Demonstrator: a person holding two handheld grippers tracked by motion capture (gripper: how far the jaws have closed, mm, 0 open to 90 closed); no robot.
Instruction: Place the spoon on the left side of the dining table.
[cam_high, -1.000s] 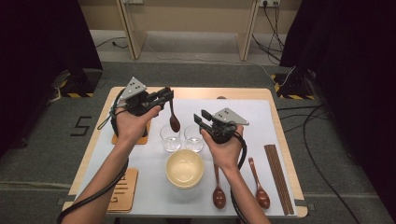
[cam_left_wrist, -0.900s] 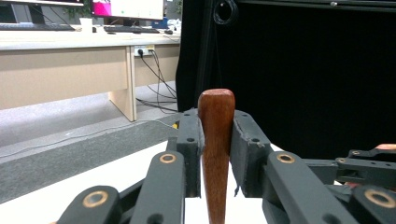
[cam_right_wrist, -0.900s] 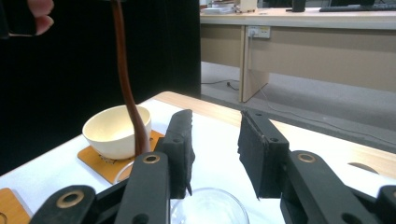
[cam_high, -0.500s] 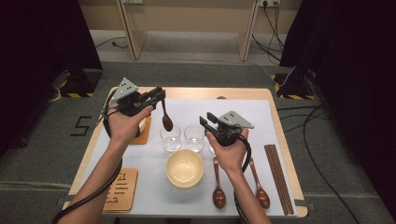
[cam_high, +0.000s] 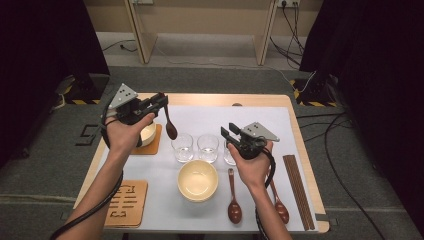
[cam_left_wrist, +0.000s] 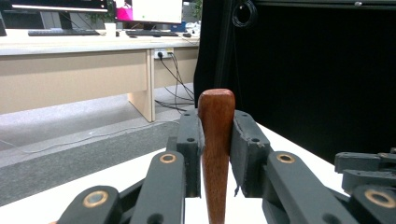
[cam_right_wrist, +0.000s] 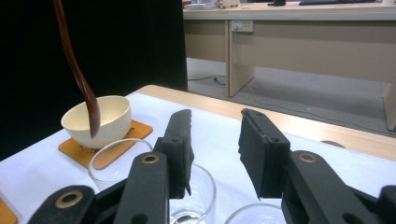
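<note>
My left gripper (cam_high: 161, 101) hovers over the table's left side, shut on the handle of a dark wooden spoon (cam_high: 170, 125) that hangs bowl-down beside a cream bowl (cam_high: 148, 133) on a coaster. In the left gripper view the spoon handle (cam_left_wrist: 216, 140) stands upright, clamped between the two jaws of the left gripper (cam_left_wrist: 216, 133). My right gripper (cam_high: 228, 133) is held above a row of three glasses (cam_high: 207, 147), open with nothing between its fingers. The right gripper view shows the open right gripper (cam_right_wrist: 215, 135), the hanging spoon (cam_right_wrist: 77, 70) and the cream bowl (cam_right_wrist: 98, 119).
A second cream bowl (cam_high: 198, 180) sits near the front on the white mat (cam_high: 200, 117). Two more wooden spoons (cam_high: 233, 197) and dark chopsticks (cam_high: 297, 190) lie at the front right. An empty wooden coaster (cam_high: 125, 202) lies front left.
My left gripper has carried the spoon leftward, from over the glasses toward the bowl on the coaster. My right gripper has drifted slightly right and nearer the front edge.
</note>
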